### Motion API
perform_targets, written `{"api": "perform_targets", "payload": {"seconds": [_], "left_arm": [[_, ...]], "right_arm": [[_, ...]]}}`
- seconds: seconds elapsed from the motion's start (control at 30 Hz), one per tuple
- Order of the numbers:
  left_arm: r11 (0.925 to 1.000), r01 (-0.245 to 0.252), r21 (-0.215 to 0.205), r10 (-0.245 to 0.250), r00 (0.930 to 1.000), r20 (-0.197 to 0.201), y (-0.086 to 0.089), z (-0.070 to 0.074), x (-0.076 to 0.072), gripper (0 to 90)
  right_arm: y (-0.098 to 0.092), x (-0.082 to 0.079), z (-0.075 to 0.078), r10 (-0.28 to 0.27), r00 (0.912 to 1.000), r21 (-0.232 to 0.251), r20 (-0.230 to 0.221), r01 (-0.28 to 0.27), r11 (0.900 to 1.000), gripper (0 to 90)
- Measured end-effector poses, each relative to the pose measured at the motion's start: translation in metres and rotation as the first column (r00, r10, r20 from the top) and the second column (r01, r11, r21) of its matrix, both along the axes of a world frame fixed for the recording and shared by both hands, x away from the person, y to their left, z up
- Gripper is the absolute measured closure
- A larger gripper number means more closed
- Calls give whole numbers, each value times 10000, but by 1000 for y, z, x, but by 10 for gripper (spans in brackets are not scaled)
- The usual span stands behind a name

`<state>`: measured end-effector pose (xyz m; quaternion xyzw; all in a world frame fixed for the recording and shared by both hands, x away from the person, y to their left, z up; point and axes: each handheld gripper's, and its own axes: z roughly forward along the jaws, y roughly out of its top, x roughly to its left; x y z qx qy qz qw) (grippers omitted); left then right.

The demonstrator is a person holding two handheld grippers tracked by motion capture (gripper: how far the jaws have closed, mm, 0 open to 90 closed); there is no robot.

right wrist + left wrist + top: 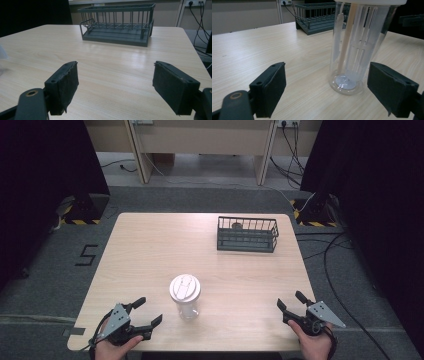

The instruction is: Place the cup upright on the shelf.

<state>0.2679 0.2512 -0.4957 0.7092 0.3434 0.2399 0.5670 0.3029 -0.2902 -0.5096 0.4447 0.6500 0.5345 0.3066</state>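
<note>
A clear plastic tumbler (185,302) with a white lid (184,287) stands upright near the table's front middle. In the left gripper view the tumbler (358,47) rises just beyond the jaws, right of centre, with a pale straw-like insert inside. My left gripper (148,313) sits at the front left, open, a short way left of the tumbler. My right gripper (291,302) rests at the front right, open, with bare table between its jaws. A dark wire rack (247,234) stands at the back right; the rack (117,23) lies straight ahead in the right gripper view.
The light wooden table (150,250) has bare room on its left half and between tumbler and rack. A small round object (236,225) lies inside the rack. Cables (330,265) run over the grey floor to the right of the table.
</note>
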Motion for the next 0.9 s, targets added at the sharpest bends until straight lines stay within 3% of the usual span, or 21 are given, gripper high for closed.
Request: {"api": "perform_targets", "payload": {"seconds": [0.1,0.3,0.6,0.9], "left_arm": [[9997,29,-224,-36,9994,-340,-4,-2,2,154],[9992,246,324,-244,9997,-66,-13,0,2,150],[9959,788,453,-789,9969,9,-32,1,4,147],[9937,927,630,-919,9956,-163,-46,-5,12,147]], "right_arm": [[2,0,0,94,10000,-66,-7,-94,9999,205],[7,0,2,203,9997,-262,161,-198,9995,203],[9,-1,2,251,9997,-217,58,-250,9995,203],[10,-1,2,242,9997,-181,38,-242,9995,204]]}}
